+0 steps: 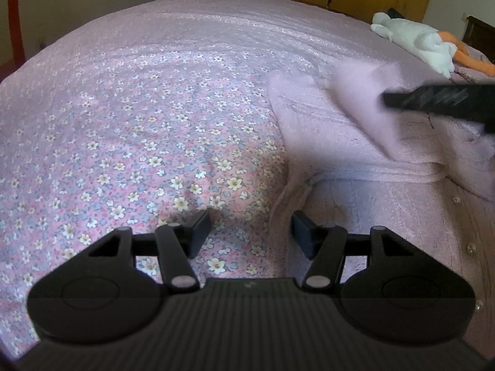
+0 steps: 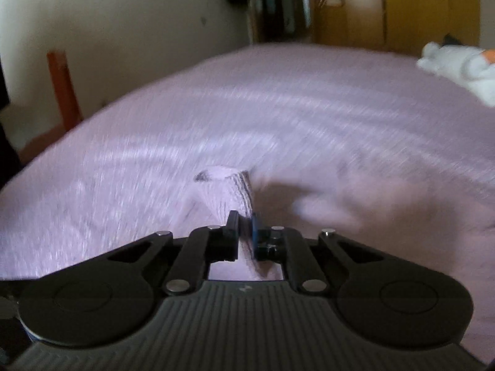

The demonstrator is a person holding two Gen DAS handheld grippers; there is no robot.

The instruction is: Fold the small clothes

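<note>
**Right gripper carrying a sleeve across; left gripper idle, jaws apart**

Right gripper [image 2: 246, 235]: clamped on a fold of the pink cardigan [image 1: 355, 142], apparently its sleeve [image 1: 362, 105], with the cuff standing up just beyond the fingertips. Purpose, as I judge it: lifting the sleeve inward over the body of the garment to make a fold. Heavy blur in both views suggests the move is quick.

Items, largest to smallest:

1. Bed [image 1: 139, 108], covered in a pink floral sheet. It serves as the folding surface and fills most of both views.
2. Pink cardigan, lying at the right of the left wrist view, close in front of the left gripper [image 1: 251, 232]. Its side edge runs up just between that gripper's fingers.
3. Left gripper, held low over the sheet with jaws wide apart and nothing between them; probably waiting to pin or take the near edge.
4. White soft toy [image 1: 414, 40] with orange parts, well apart at the far right, out of the work.
5. Pearl-like buttons [image 1: 471, 247], a row at the right.

Views compared: the left wrist camera shows the floral print, the garment's outline, the buttons, and the right gripper's finger as a dark bar over the lifted sleeve. The right wrist camera alone shows the clamped grip itself; the rest is smeared.
</note>
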